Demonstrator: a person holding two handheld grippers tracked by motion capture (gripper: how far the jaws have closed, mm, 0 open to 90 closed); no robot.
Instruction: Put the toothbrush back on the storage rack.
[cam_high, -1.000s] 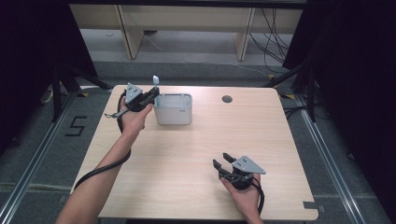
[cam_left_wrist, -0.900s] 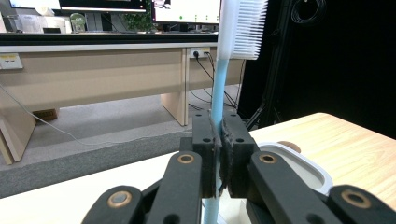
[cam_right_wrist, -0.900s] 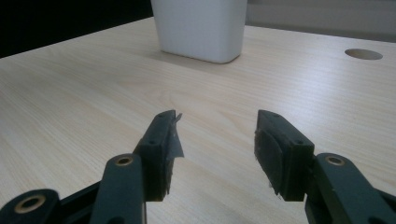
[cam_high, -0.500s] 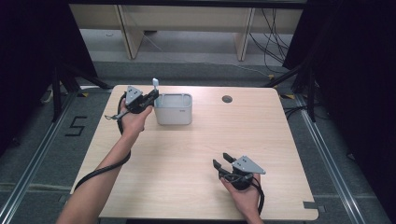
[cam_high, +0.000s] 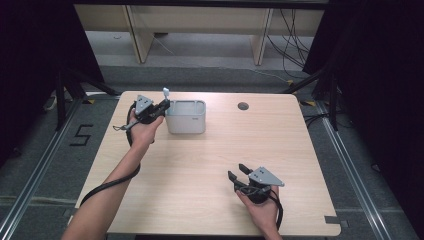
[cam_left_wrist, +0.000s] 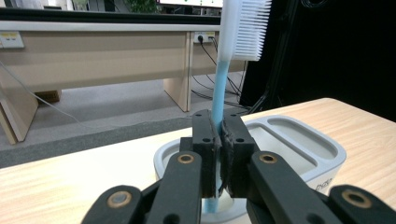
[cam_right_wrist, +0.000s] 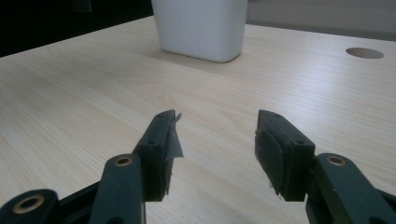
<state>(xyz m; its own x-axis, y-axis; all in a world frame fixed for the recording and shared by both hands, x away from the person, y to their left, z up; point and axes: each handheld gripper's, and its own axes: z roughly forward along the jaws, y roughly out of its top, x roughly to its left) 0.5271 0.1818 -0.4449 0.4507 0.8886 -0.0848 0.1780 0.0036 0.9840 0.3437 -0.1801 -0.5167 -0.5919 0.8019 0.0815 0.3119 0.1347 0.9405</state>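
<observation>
A light blue toothbrush (cam_left_wrist: 219, 93) with white bristles (cam_left_wrist: 250, 28) stands upright, and my left gripper (cam_left_wrist: 219, 140) is shut on its handle. Its lower end reaches into the near round slot of a white holder (cam_left_wrist: 299, 140). In the high view the left gripper (cam_high: 159, 107) sits at the left end of that white holder (cam_high: 186, 119), with the toothbrush (cam_high: 165, 93) head sticking up above it. My right gripper (cam_high: 240, 172) rests low at the front right of the table, open with nothing between its fingers (cam_right_wrist: 161, 149). The holder (cam_right_wrist: 201, 28) stands well ahead of it.
The wooden table (cam_high: 210, 165) has a round cable hole (cam_high: 243, 106) at its back right. Beyond the far edge are desk legs, cables and the floor. Dark curtains stand on both sides. A floor marking "5" (cam_high: 80, 135) lies left of the table.
The left gripper with the toothbrush has shifted slightly at the holder's left end. The right gripper has stayed in place.
</observation>
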